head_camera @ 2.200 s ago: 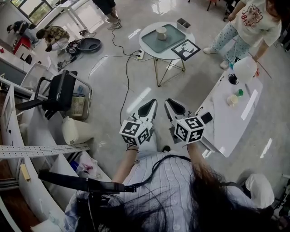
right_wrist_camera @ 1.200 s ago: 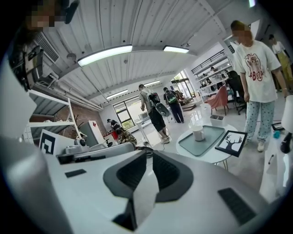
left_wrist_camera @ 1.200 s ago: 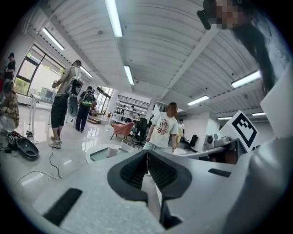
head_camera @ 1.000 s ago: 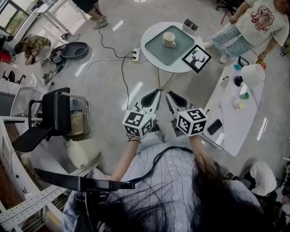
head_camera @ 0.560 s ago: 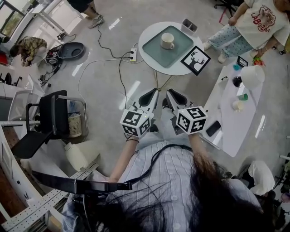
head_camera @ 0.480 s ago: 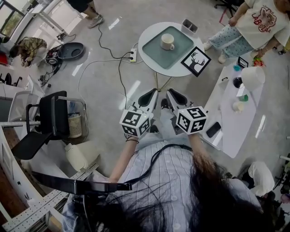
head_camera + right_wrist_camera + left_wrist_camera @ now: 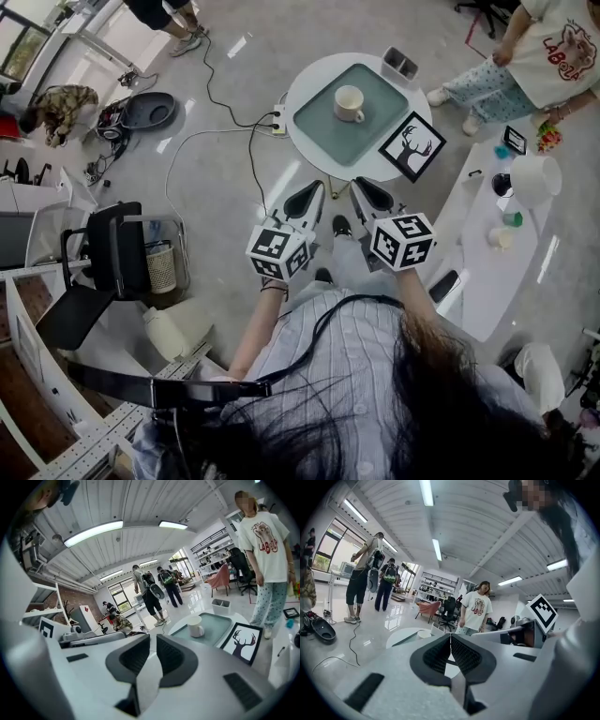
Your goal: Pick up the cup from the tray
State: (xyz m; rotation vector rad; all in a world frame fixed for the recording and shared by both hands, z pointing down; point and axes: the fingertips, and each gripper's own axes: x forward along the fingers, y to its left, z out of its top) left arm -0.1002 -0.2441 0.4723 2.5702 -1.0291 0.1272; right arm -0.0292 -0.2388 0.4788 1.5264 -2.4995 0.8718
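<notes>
A cream cup (image 7: pixel 350 103) stands upright with its handle to the right on a teal tray (image 7: pixel 323 120) on a round white table. The cup (image 7: pixel 194 626) and the tray (image 7: pixel 219 624) also show ahead in the right gripper view. In the left gripper view the cup (image 7: pixel 424 633) is small and far. My left gripper (image 7: pixel 313 187) and right gripper (image 7: pixel 360 185) hang side by side short of the table's near edge, both pointed at it. The left gripper (image 7: pixel 450 638) is shut and the right gripper (image 7: pixel 152 640) is shut; neither holds anything.
A framed deer picture (image 7: pixel 412 147) and a small grey box (image 7: pixel 400 63) also sit on the round table. A long white table (image 7: pixel 487 272) with small items stands to the right, a person (image 7: pixel 553 56) beside it. Cables and a power strip (image 7: pixel 277 119) lie on the floor left of the table.
The round table with tray and cup has come nearer to both grippers as the person walked toward it. Both grippers stayed shut and side by side.
</notes>
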